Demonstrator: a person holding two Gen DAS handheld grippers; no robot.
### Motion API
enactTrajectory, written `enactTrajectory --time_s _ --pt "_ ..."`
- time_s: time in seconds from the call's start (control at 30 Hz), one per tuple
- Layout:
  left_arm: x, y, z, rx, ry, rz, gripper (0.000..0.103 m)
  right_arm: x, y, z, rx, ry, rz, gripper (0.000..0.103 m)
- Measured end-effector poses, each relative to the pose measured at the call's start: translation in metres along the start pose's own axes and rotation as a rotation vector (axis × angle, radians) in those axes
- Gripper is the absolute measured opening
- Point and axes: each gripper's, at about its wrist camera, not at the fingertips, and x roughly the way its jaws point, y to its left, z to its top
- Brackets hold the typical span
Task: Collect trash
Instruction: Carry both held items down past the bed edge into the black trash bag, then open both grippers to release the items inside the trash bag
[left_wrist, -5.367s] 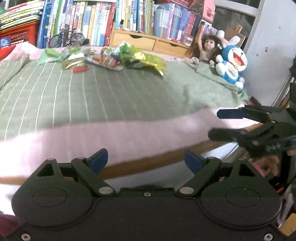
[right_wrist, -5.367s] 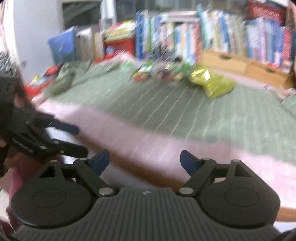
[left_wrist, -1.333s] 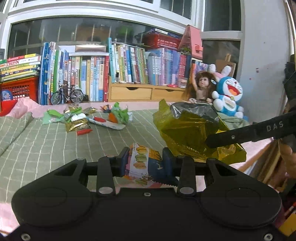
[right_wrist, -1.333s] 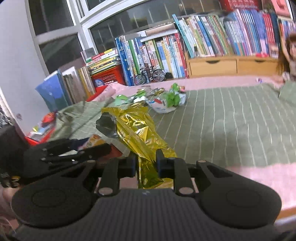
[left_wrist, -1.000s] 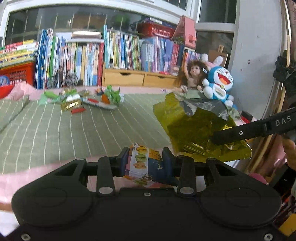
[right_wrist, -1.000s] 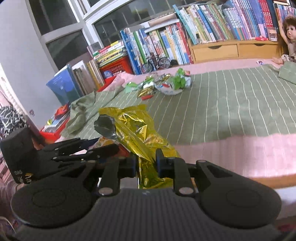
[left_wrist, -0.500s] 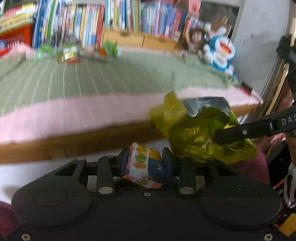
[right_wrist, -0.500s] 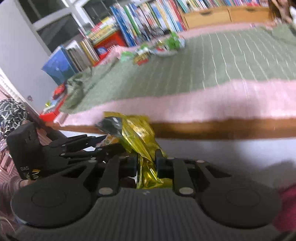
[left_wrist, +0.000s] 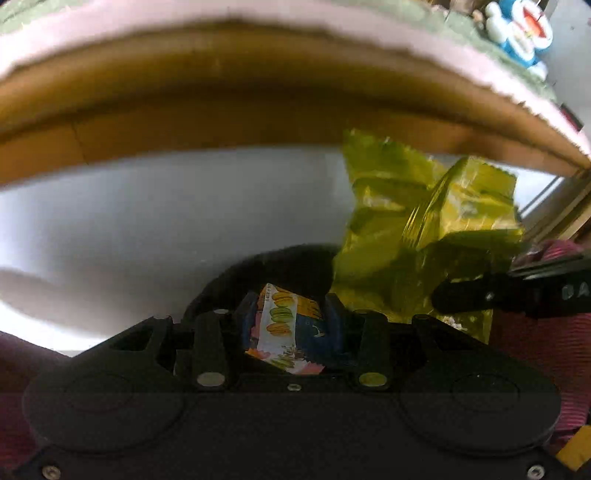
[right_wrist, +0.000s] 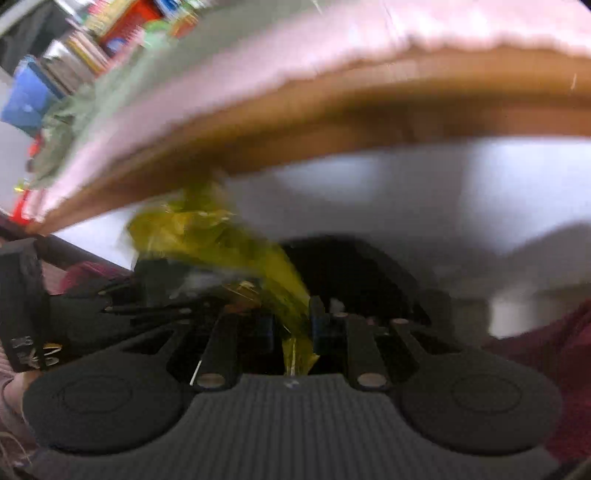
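My left gripper (left_wrist: 291, 314) is shut on a small snack packet (left_wrist: 284, 328) printed with macarons, white, orange and blue. A crumpled yellow-green foil bag (left_wrist: 417, 225) hangs to its right, pinched by the right gripper, whose black finger (left_wrist: 480, 295) shows at the right edge. In the right wrist view, my right gripper (right_wrist: 291, 325) is shut on the yellow foil bag (right_wrist: 221, 240), which trails up and to the left. Both grippers hang below the bed edge, over a dark round opening (left_wrist: 280, 269), seen again as a dark rim (right_wrist: 354, 266). The left gripper body (right_wrist: 48, 314) shows at left.
The wooden bed frame (left_wrist: 258, 110) and pink sheet edge (left_wrist: 184, 29) arch overhead. Below lies a pale floor (left_wrist: 129, 221). A blue cat toy (left_wrist: 524, 33) sits on the bed at top right. Books and a red basket (right_wrist: 110, 29) are blurred at top left. Maroon cloth (left_wrist: 535, 350) shows at the right.
Both grippers have dropped from above the bed to below its edge, each still holding its wrapper. A dark round opening has come into view beneath them. The bed top has slid out of sight.
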Motion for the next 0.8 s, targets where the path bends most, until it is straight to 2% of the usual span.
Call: enactTrajectory --time_s 0.3,0.6,0.7,0.8 --pt "0.053 0.001 -0.015 -0.034 0.092 0.06 0.036 0.068 -0.028 -0.009 0.137 0.107 -0.081 0.017" --pt "0.085 0.002 -0.014 -0.051 0.158 0.092 0.037 0.101 -0.043 -0.012 0.19 0.169 -0.135 0.018" --pt "0.091 0.0 -0.014 -0.058 0.17 0.094 0.037 0.107 -0.046 -0.012 0.196 0.178 -0.143 0.021" --pt "0.092 -0.003 -0.013 -0.06 0.177 0.09 0.039 0.109 -0.049 -0.014 0.203 0.179 -0.15 0.03"
